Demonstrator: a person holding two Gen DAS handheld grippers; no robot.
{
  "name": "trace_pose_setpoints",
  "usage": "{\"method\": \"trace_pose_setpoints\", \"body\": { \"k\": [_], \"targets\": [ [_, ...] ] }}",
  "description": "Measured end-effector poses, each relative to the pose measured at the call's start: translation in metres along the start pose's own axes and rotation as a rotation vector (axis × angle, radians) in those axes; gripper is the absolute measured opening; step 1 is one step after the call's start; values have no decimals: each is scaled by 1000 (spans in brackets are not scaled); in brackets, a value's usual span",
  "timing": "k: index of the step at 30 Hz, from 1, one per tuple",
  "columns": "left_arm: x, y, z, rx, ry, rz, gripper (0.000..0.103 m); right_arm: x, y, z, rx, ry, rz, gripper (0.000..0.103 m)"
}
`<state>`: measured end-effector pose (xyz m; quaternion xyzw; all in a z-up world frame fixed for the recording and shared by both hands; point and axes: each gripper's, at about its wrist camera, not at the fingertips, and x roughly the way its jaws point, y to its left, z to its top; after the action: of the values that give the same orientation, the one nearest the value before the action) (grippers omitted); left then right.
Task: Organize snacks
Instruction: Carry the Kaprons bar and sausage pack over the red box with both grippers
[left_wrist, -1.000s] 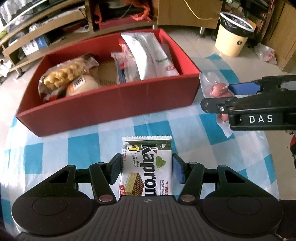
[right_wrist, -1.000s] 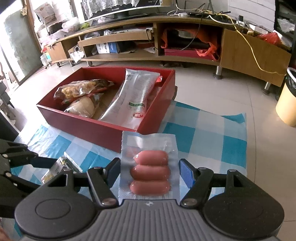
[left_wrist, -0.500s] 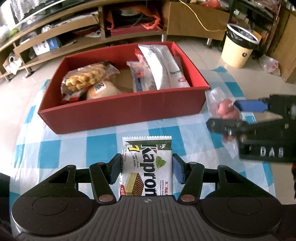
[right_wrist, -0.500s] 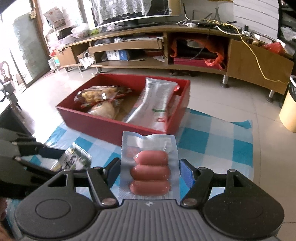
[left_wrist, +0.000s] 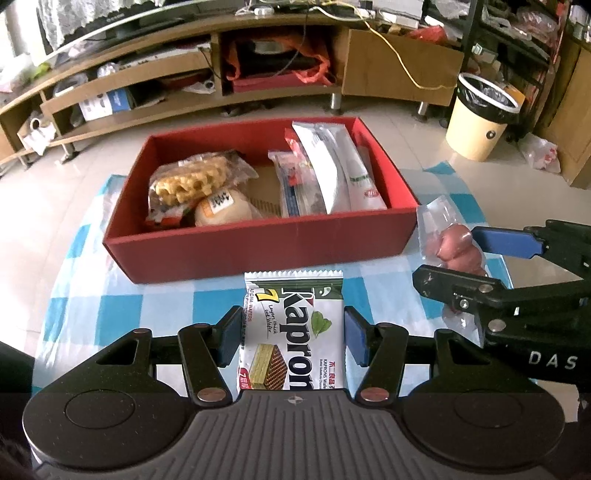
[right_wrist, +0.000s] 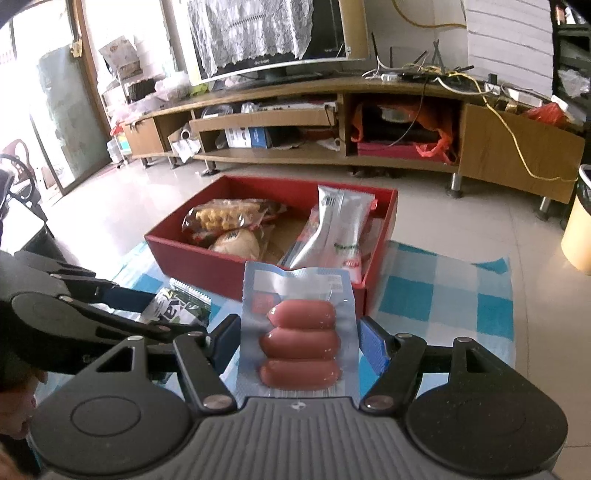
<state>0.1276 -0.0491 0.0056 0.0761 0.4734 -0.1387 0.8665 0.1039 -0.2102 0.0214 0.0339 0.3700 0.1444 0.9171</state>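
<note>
Here, two claws w/ snacks in hand, both on the near side of the red box that sits on a blue-checked cloth. Left claw is clamped on a wafer pack, pads pressing both long edges; the pack juts forward, its far end just short of the box's near wall. Right claw grips a sealed sausage pack the same way, beside the box's near right corner. Inside the box: a waffle bag and a round bun at the left end, long white packets leaning at the right, bare cardboard floor btwn them.

Step in hand, likely: carry both packs over the near wall and set them in. To do it well, lift each clear of the rim first, aim for the bare middle strip, go one at a time so the claws don't clash, lower flat, let go only once the pack rests on the floor of the box. The sausage film is slippery, so keep it level.
</note>
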Motion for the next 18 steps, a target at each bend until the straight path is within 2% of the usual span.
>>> {"method": "trace_pose_setpoints", "body": {
  "k": [18],
  "targets": [
    [-13,6,34,-34,-103,36,64,-3,0,36,9,-113,-1,67]
  ]
}}
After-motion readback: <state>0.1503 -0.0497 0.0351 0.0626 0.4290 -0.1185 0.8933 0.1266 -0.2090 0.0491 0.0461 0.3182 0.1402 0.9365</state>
